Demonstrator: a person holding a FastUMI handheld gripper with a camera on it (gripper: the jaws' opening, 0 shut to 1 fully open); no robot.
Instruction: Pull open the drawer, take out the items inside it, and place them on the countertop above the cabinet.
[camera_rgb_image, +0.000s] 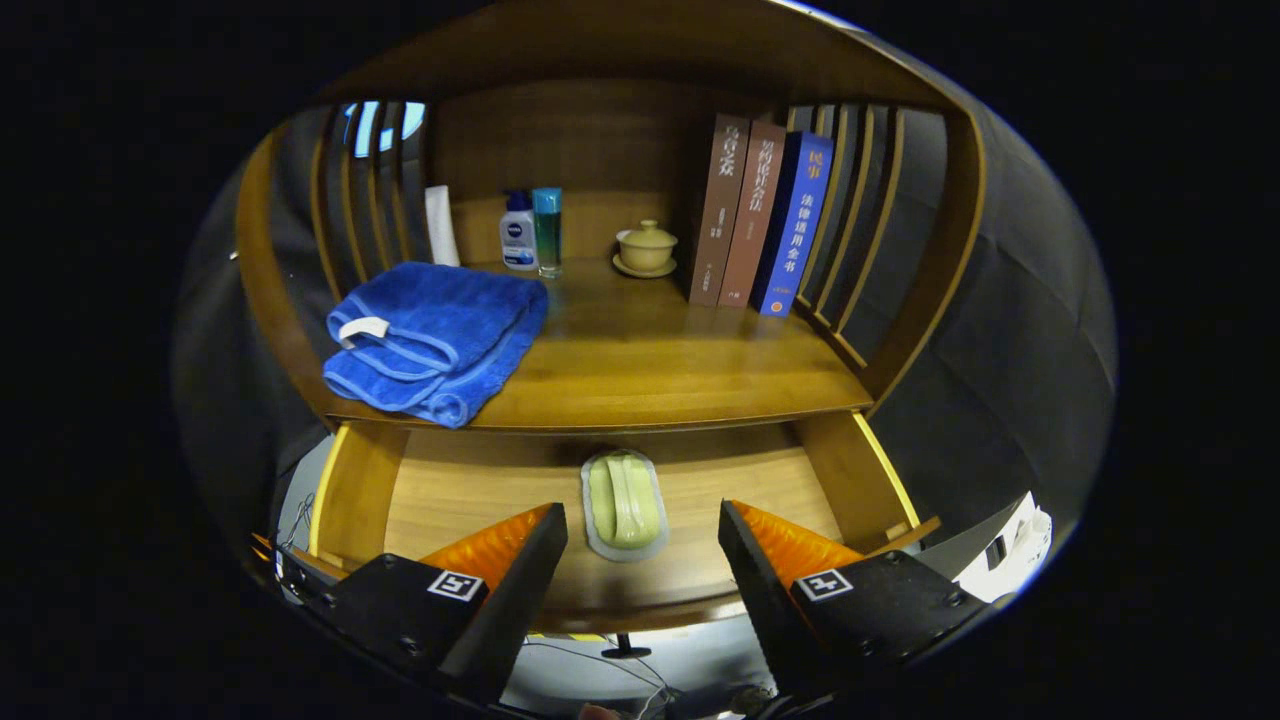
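A warm brown wooden cabinet (620, 150) is seen, with slatted side panels (860, 220) and a solid back board. Dark cloth walls (1020, 330) are hung around it. Pale floor (600, 670) with thin cables is glimpsed below. The wood is lit from above.

Home nook — books (760, 225), towel (435, 340)

Blue towel (435, 340); pale green soap (625, 500) on grey dish; brown wooden drawer (480, 490).
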